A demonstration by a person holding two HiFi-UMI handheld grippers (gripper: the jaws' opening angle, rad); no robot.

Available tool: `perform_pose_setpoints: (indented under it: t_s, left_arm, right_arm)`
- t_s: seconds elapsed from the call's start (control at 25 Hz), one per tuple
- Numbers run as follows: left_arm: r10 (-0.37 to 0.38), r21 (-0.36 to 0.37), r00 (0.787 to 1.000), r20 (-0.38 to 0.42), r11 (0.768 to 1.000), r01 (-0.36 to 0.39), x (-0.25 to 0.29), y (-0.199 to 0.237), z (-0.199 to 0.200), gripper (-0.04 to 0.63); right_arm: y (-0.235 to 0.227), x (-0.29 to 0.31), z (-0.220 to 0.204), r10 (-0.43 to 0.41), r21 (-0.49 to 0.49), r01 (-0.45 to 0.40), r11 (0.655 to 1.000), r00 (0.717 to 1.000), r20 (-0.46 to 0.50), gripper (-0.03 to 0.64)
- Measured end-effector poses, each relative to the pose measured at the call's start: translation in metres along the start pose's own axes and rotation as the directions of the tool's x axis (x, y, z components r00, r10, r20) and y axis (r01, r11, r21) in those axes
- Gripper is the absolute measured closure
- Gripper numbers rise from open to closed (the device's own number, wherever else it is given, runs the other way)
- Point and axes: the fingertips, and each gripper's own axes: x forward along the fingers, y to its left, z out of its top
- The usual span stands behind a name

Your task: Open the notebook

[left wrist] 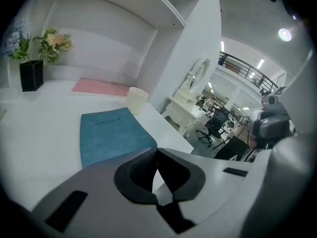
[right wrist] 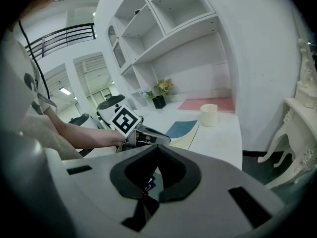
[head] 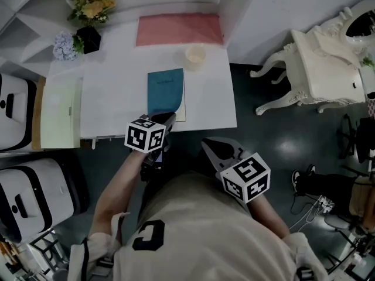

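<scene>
- Left gripper view: jaws of the left gripper (left wrist: pixel 157 151) are together, clamped on the near right corner of the teal cover of the notebook (left wrist: pixel 111 133). The notebook lies on the near right part of the table. That cover corner is raised, and cream pages (head: pixel 183 109) show beneath it.
- Risk at the grip: only a thin corner is held, so it may slip free and let the cover drop shut. A pull along the table rather than upward would likely drag the whole notebook toward the near edge.
- Risk of page pickup: pages pinched together with the cover would probably crease, or the book would open at the wrong leaf. Whether any are caught cannot be told.
- Right gripper (right wrist: pixel 157 158): jaws together on nothing, held off the table (head: pixel 117 98) near the person's body, so nothing pins the notebook down.
- Room to the left: bare table surface beside the notebook, ample for the cover to fold over.
- Far side: cup (head: pixel 195 56) stands near the notebook's far right corner, with the pink mat (head: pixel 179 29) behind it. A swing that way could tip the cup.
- Edges: the near table edge lies just below the grip. The right edge is close to the notebook, with floor beyond. A white upright panel (left wrist: pixel 198 58) rises at the far right.
</scene>
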Motion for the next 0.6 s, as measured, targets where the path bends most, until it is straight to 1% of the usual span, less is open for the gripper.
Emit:
perform_pose_setpoints:
  t_s: [0.44,0.6]
  left_arm:
    - [-0.012,-0.04,0.998,0.055,0.999,0.014,-0.013,0.003,0.008,0.581]
    - [-0.015,-0.067,0.996,0.086,0.998,0.021,-0.02,0.005,0.012,0.581]
  right_arm:
    - [0.007,0.006,0.003,0.012,-0.022,-0.012,1.0,1.0,-0.008,0.595]
    - [0.008,0.007,0.004,0.011,-0.03,-0.012,0.999,1.0,-0.014,0.595]
